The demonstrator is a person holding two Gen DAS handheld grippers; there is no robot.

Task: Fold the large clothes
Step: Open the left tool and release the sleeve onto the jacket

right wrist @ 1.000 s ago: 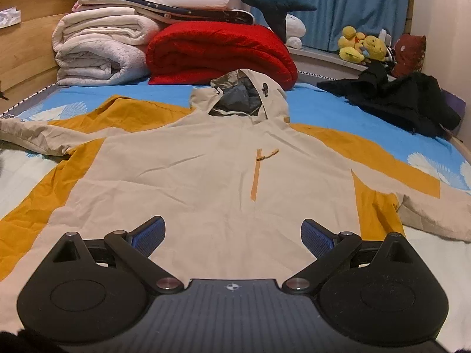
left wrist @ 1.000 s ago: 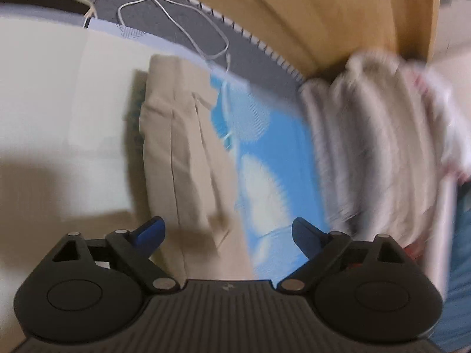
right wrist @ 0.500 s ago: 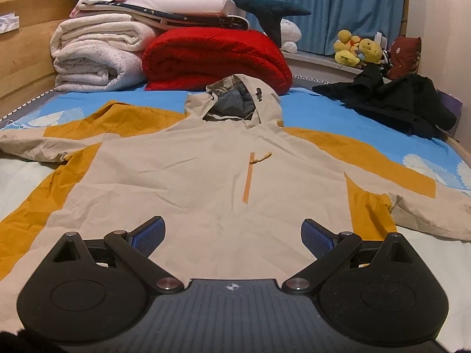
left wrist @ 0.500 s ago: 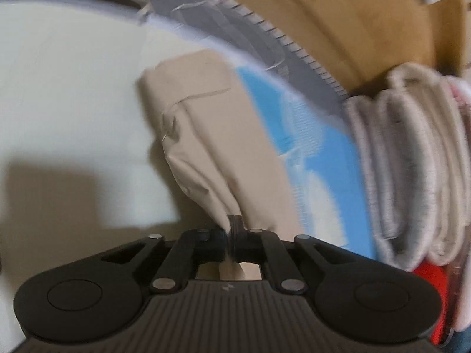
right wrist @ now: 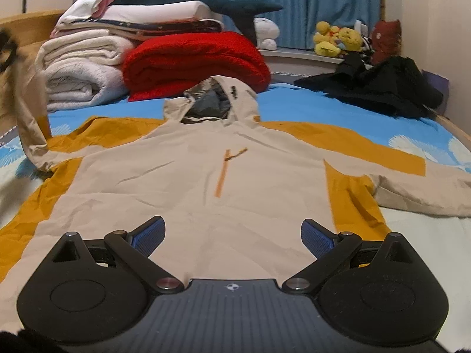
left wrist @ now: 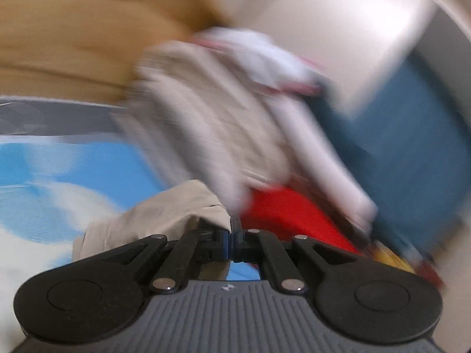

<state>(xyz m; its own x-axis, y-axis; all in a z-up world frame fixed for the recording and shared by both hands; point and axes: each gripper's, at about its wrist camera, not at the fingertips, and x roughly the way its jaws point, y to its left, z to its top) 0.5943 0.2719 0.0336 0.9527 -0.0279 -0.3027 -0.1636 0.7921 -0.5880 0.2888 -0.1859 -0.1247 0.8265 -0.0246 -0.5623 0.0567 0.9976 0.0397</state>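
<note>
A beige and orange hooded jacket [right wrist: 188, 182] lies face up and spread out on the bed, hood toward the far end. My left gripper [left wrist: 232, 239] is shut on the beige cuff of the jacket's left sleeve [left wrist: 164, 214] and holds it lifted off the bed; the raised sleeve [right wrist: 28, 135] shows at the left edge of the right wrist view. My right gripper [right wrist: 232, 234] is open and empty, hovering over the jacket's lower hem. The right sleeve [right wrist: 424, 191] lies flat on the bed.
Folded white blankets [right wrist: 85, 67] and a red blanket [right wrist: 197, 58] are stacked at the head of the blue sheet [right wrist: 309, 108]. A black garment [right wrist: 382, 88] and plush toys [right wrist: 335, 39] sit at the far right. A wooden headboard [left wrist: 73, 29] runs along the left.
My left gripper closed on the sleeve cuff, lifted it and swung toward the blankets. The right gripper stayed open and drifted slightly nearer the jacket.
</note>
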